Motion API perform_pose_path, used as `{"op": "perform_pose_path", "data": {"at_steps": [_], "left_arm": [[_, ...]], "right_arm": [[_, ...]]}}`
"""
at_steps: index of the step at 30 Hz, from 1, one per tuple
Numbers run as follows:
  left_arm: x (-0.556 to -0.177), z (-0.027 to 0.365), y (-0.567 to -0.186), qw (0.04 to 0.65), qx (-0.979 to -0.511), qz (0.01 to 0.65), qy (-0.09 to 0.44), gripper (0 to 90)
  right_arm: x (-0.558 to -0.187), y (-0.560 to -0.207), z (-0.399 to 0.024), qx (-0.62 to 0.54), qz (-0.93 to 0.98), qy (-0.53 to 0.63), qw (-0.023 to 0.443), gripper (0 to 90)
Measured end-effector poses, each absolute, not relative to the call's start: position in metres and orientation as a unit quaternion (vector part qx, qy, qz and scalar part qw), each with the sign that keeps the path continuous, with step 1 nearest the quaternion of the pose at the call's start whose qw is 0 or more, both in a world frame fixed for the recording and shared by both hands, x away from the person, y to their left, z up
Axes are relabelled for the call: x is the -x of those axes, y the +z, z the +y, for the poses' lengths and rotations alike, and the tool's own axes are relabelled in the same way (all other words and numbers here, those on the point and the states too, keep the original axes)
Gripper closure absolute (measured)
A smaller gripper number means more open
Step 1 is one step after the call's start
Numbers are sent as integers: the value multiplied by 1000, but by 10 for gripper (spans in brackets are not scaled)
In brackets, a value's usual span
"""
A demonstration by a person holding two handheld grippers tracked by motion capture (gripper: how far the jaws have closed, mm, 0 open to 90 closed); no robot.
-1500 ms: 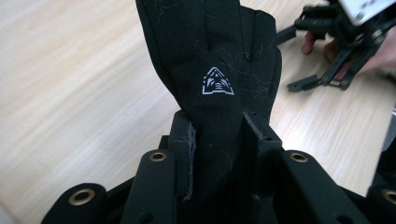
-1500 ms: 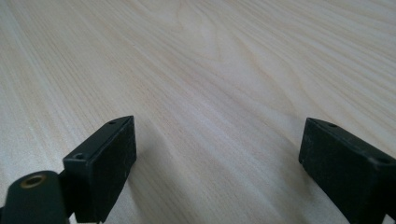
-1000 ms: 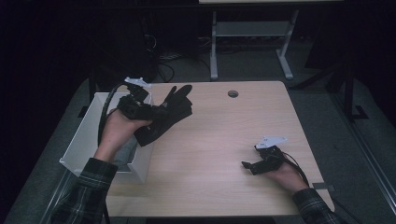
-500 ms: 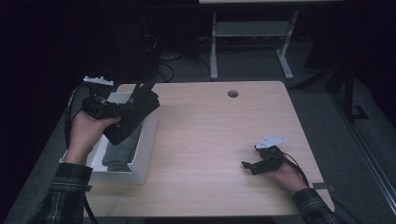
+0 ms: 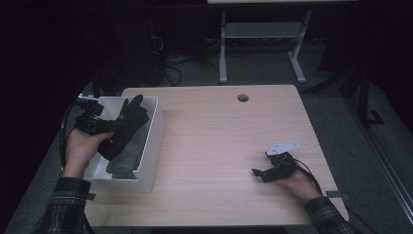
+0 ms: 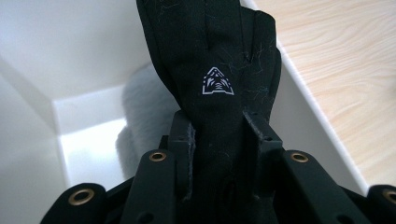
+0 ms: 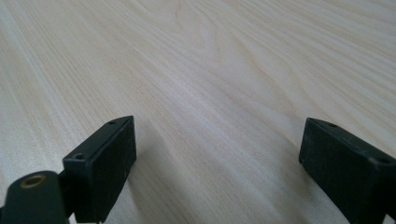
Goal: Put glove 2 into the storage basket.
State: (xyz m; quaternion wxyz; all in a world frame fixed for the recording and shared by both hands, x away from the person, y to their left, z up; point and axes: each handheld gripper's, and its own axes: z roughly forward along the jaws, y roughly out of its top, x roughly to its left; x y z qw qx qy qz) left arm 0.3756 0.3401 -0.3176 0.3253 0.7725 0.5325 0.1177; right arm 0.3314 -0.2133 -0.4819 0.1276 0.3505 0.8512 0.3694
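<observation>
Glove: a black glove point(image 6: 215, 70) is clamped between the left gripper point(image 6: 217, 133) fingers, its tips sticking out beyond them.
Bin: the white bin point(image 5: 151, 146) lies beneath those fingers, a grey cloth point(image 5: 127, 157) already inside, likely where the glove gets dropped.
Right gripper point(image 5: 260, 173): fingers apart and holding nothing, resting idle on the tabletop point(image 5: 219, 146), well apart from the bin.

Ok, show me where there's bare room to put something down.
The table is bare between the bin and the right claw, and back to the hole. The bin is crowded: a grey cloth lies inside, and the left claw holds a glove over it.
</observation>
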Motion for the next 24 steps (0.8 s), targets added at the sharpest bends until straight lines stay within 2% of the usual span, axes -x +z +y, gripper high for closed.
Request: {"op": "perform_pose_path", "data": {"at_steps": [18, 24], "left_arm": [[-387, 340, -380, 273, -777, 557, 108, 659], [-387, 337, -384, 269, -779, 556, 111, 642]], "right_arm": [[-331, -482, -213, -350, 851, 370, 128, 110], [-331, -482, -213, -350, 851, 370, 128, 110]]}}
